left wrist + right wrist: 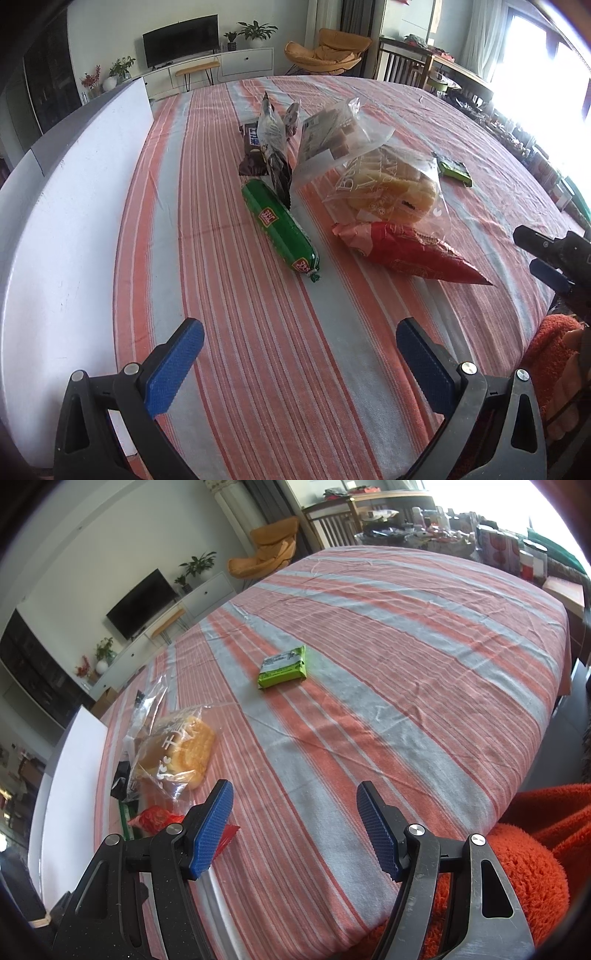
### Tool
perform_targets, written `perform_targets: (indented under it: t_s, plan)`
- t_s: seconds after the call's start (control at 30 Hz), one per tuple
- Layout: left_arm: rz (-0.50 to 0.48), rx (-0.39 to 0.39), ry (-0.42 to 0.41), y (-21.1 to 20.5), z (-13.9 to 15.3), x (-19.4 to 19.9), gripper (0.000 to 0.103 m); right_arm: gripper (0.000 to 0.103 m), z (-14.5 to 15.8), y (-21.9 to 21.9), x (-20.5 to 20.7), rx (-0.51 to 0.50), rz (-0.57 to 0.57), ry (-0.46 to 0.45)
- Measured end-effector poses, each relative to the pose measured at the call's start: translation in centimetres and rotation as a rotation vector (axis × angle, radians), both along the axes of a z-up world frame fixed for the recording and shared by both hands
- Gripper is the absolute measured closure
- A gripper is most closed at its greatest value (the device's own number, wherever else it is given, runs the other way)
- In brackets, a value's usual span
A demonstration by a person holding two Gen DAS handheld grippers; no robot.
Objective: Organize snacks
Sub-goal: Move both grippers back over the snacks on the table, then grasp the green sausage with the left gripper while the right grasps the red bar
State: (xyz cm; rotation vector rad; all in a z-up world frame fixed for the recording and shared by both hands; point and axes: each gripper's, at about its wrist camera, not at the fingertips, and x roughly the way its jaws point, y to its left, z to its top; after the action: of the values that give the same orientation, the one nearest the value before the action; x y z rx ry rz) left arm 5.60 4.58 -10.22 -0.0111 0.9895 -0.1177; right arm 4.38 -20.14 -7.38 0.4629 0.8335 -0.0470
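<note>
The long green sausage-shaped snack roll [279, 228] with red and yellow labels lies flat on the red-and-grey striped tablecloth [258, 369], its long axis running from the far left toward the near right in the left wrist view, its knotted end nearest the camera. It sits ahead of the left gripper [299, 363], whose blue-padded jaws stand wide apart over bare cloth with nothing between them. Just right of the roll lies a tapered red foil packet [413, 253], point toward the right, touching a clear bag of yellow bread [391, 188]. Behind these stand a clear bag of tan wafers [328, 136], a silver-and-black packet [273, 147] and a dark brown wrapper [251, 151]. A flat lime-green packet [283, 667] lies apart from the pile, well ahead of the right gripper [295, 829], whose jaws also stand apart and empty.
</note>
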Motion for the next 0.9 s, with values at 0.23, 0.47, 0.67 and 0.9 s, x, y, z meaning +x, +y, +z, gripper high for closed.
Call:
perform_targets:
  t_s: [0.23, 0.47, 0.67, 0.9]
  plan:
    - [0.000, -0.071, -0.011, 1.0, 2.5, 1.2, 0.000, 0.030, 0.0, -0.1, -0.1, 0.009, -0.009, -0.001]
    - [0.071, -0.239, -0.064, 4.1, 7.9, 4.9, 0.000, 0.030, -0.3, -0.6, -0.1, 0.046, -0.033, -0.004]
    - [0.090, -0.144, 0.015, 3.5, 6.3, 7.1, 0.000, 0.030, -0.6, -1.0, -0.1, 0.071, -0.048, 0.003]
    - [0.125, 0.026, 0.074, 1.8, 1.8, 8.5, 0.008, 0.030, -0.6, -1.1, -0.1, 0.074, -0.049, 0.003]
